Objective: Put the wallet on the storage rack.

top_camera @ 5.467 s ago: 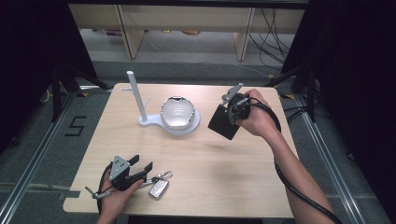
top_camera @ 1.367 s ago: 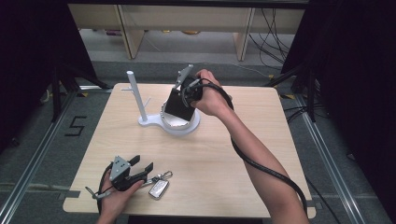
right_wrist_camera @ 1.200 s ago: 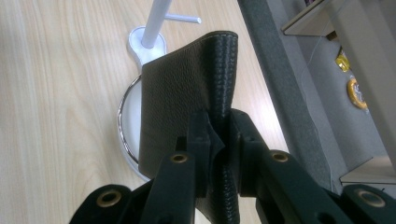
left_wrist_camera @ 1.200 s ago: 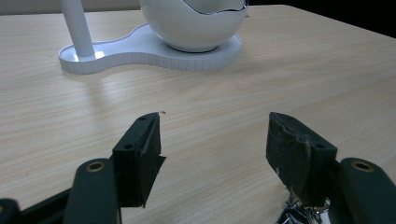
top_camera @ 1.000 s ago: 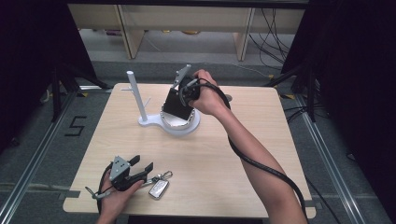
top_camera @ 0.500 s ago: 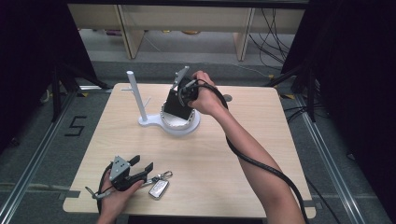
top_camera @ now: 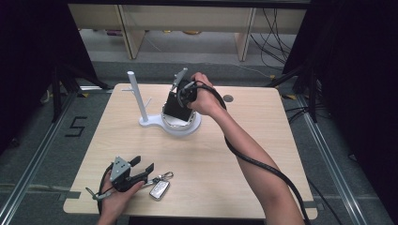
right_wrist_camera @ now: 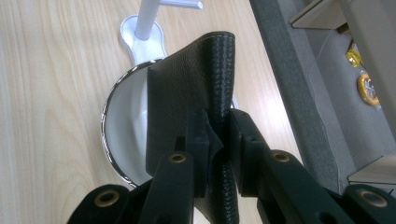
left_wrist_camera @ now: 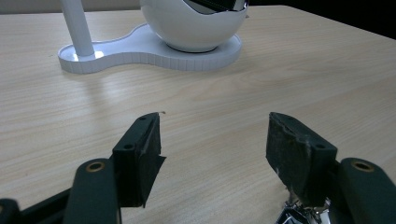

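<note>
R gripper (right_wrist_camera: 218,135) pinches black wallet (right_wrist_camera: 196,79) by its spine — hung over far white bowl (right_wrist_camera: 122,126), ready to drop in; L gripper (left_wrist_camera: 215,154) spread, idle near keys (top_camera: 159,185).

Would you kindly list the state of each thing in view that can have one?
Wallet: folded shut, gripped upright over the bowl.
Bowl: upright on its white stand, wallet's lower end inside its rim.
Right gripper: shut on the wallet.
Left gripper: open, nothing between its fingers.
Key fob: flat on the table, beside the left gripper.
</note>
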A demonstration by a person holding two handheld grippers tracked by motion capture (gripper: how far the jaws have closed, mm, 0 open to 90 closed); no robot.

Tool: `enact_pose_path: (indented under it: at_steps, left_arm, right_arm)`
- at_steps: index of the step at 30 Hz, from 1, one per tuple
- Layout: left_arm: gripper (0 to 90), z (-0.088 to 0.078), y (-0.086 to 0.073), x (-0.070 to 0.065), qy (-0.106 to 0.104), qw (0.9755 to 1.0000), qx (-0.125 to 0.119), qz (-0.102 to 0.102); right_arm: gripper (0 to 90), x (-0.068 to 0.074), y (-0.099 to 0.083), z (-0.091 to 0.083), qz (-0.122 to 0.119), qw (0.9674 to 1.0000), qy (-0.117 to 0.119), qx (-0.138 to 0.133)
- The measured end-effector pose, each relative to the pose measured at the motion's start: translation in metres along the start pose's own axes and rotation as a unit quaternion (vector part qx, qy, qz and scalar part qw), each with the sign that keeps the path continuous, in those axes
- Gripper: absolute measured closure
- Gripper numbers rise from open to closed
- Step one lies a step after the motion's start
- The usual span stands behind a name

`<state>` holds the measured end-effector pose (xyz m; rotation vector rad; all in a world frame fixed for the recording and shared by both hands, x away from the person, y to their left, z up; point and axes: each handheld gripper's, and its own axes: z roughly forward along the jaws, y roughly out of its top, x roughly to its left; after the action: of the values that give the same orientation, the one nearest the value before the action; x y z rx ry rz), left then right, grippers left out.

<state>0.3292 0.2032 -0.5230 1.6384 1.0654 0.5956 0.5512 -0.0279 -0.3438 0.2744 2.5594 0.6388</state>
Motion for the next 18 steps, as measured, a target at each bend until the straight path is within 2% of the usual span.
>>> enact_pose_path:
  at_steps: [8, 13, 16, 17, 18]
  left_arm:
    - [35.2, 0.000, 0.000, 0.000, 0.000, 1.0000, 0.000, -0.001]
    - [35.2, 0.000, 0.000, 0.000, 0.000, 1.0000, -0.001, -0.002]
    - [35.3, 0.000, 0.000, 0.000, -0.001, 1.0000, -0.001, 0.000]
    - [35.3, 0.000, 0.000, 0.000, 0.000, 1.0000, -0.001, 0.000]
    - [35.3, 0.000, 0.000, 0.000, 0.000, 1.0000, 0.000, 0.001]
  right_arm:
    - [79.0, 0.002, -0.002, 0.010, 0.003, 1.0000, 0.004, 0.004]
    - [74.9, 0.002, -0.004, 0.017, 0.007, 0.9997, 0.020, 0.010]
    - [67.1, -0.002, -0.006, 0.017, 0.000, 1.0000, 0.004, 0.001]
    - [65.8, -0.002, -0.005, 0.016, 0.007, 1.0000, -0.001, 0.002]
    - [64.8, -0.005, -0.006, 0.014, -0.001, 1.0000, -0.005, 0.006]
